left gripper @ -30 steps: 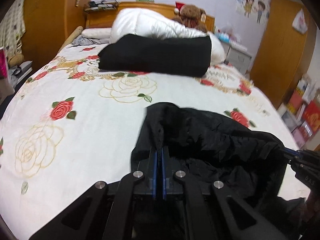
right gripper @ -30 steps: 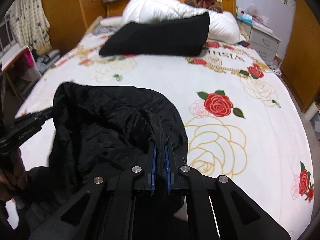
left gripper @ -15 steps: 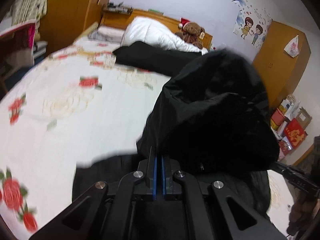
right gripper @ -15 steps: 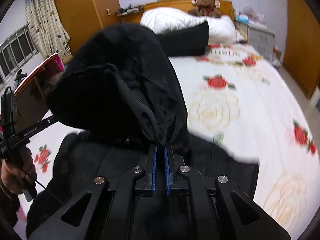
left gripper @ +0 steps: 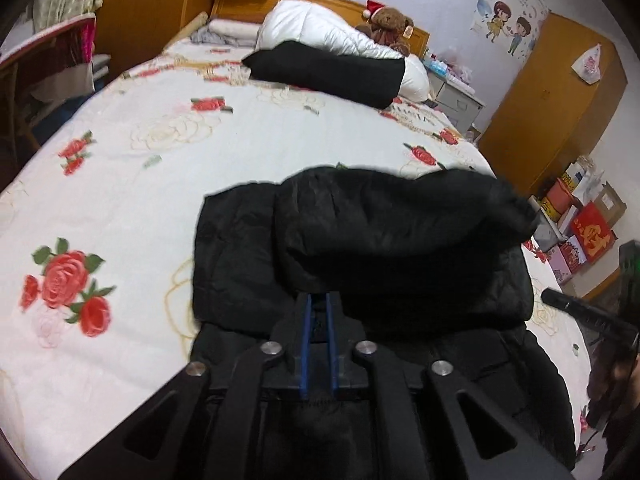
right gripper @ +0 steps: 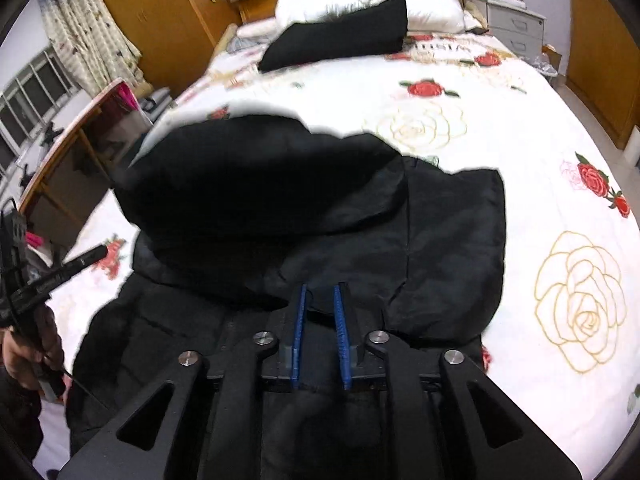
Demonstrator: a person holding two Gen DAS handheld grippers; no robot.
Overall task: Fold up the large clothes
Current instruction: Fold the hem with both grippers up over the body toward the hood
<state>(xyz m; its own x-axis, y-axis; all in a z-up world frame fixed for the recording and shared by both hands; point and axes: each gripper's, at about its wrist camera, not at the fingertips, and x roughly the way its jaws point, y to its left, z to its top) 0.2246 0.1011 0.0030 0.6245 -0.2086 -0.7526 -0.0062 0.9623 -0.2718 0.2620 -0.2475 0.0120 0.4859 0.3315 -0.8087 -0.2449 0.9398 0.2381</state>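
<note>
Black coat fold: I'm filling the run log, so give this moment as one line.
stage: hood folded over | coat: on bed | left gripper: opening, released | right gripper: opening, released

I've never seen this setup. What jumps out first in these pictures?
A big black jacket lies half-folded on the near end of a rose-printed bedspread, just ahead of both grippers. At the headboard sit a folded black garment, a white duvet and a teddy bear.
</note>
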